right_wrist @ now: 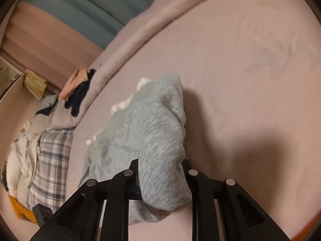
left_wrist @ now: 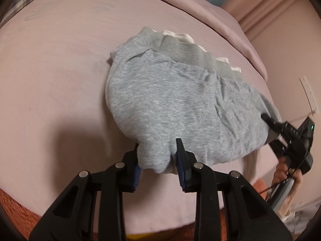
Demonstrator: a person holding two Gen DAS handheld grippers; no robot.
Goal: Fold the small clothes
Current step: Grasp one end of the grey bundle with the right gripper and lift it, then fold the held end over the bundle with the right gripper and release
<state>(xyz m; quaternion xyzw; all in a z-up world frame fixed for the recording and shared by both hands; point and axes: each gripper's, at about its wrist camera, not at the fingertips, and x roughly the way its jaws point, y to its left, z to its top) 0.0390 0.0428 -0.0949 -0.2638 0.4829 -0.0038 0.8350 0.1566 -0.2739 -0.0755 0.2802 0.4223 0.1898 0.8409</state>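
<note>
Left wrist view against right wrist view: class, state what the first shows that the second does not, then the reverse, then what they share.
Only the left wrist view shows the right gripper from outside, nipping the far corner of the grey garment, with the person's hand behind it. Only the right wrist view shows the heap of other clothes beside the bed and the dark socks. Both show the grey garment with its ribbed waistband on the pink sheet, pinched in that camera's own gripper; the left gripper holds the near edge.

Bed with smooth pale mauve sheet (left_wrist: 60, 80); folded grey knit garment with ribbed waistband (left_wrist: 170, 104) lies on it. Rumpled mauve duvet (right_wrist: 160, 20) bunched along far edge, checked blue-white cloth (right_wrist: 50, 160) beside it
</note>
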